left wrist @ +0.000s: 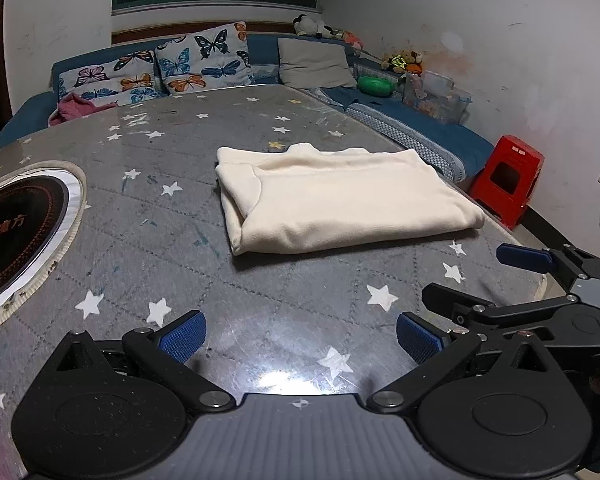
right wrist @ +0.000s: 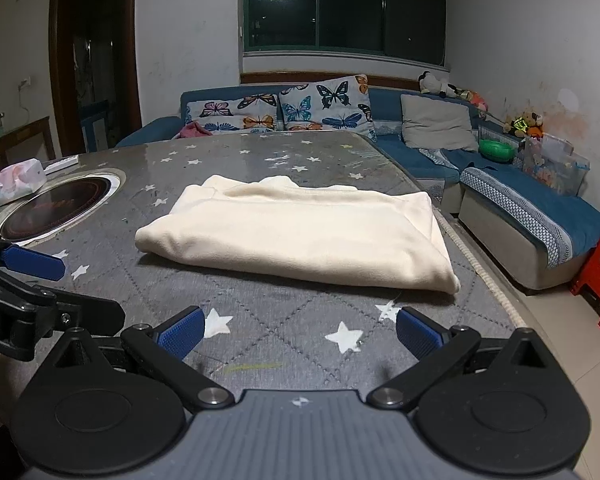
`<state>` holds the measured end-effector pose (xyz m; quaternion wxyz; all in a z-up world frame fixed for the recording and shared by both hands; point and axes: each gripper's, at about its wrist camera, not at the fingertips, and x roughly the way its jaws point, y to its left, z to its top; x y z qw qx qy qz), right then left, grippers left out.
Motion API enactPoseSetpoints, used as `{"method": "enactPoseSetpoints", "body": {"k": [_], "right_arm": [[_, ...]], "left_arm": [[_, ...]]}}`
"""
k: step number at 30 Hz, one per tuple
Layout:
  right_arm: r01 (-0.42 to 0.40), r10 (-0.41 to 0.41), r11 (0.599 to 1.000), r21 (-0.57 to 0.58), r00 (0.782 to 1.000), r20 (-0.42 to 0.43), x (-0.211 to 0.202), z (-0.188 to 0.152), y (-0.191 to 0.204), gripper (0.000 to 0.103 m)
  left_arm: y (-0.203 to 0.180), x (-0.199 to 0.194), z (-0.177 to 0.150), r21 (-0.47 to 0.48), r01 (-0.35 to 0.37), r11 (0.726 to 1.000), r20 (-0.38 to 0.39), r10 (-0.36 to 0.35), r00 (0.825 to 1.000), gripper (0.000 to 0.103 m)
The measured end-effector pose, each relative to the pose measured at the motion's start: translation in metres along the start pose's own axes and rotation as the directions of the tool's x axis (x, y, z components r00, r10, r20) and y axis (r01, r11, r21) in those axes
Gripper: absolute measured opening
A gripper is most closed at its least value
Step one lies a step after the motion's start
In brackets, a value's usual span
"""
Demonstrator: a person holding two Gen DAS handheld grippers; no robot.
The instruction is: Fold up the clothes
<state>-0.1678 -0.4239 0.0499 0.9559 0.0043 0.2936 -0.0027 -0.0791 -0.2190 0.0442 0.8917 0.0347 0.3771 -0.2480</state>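
A cream garment (left wrist: 340,196) lies folded into a flat rectangle on the grey star-patterned table (left wrist: 180,240); it also shows in the right wrist view (right wrist: 300,232). My left gripper (left wrist: 300,338) is open and empty, hovering over the table in front of the garment, not touching it. My right gripper (right wrist: 300,334) is open and empty, just in front of the garment's near edge. The right gripper's blue finger (left wrist: 524,258) shows at the right of the left wrist view. The left gripper's blue finger (right wrist: 32,262) shows at the left of the right wrist view.
A round induction hob (left wrist: 16,232) is set into the table at the left. A tissue pack (right wrist: 18,182) lies beyond it. A blue sofa (right wrist: 500,184) with butterfly cushions (right wrist: 324,106) wraps the far side and right. A red stool (left wrist: 508,180) stands by the table's right edge.
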Motion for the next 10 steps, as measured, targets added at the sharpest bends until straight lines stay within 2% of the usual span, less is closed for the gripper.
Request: {"method": "enactPoseSetpoints", "body": {"k": [10], "right_arm": [[-0.004, 0.004, 1.0, 0.003, 1.0, 0.004, -0.0012, 0.0001, 0.0001, 0.103]], "left_arm": [[-0.0005, 0.0, -0.0002, 0.002, -0.018, 1.0, 0.006, 0.018, 1.0, 0.103]]}}
